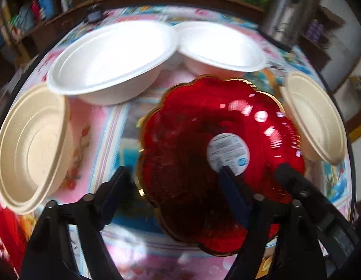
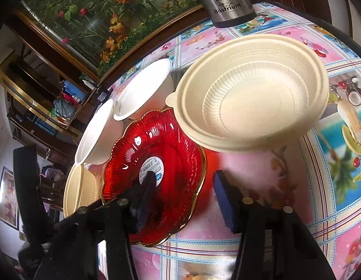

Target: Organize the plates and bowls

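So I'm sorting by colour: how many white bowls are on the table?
2: one white bowl behind the red plate, toward the left, the other beside it on the right, rims touching. None seems hidden.

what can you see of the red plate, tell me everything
The red plate looks like translucent ribbed glass or plastic, with a scalloped gold-edged rim and a round white printed sticker at its centre. It sits on the patterned tablecloth among white and cream bowls. One finger of each hand-held gripper reaches over it; contact is unclear.

Each hand-held gripper (image 2: pixel 185 193) is black; blue pads (image 2: pixel 223 200), silver pins (image 1: pixel 258 196).
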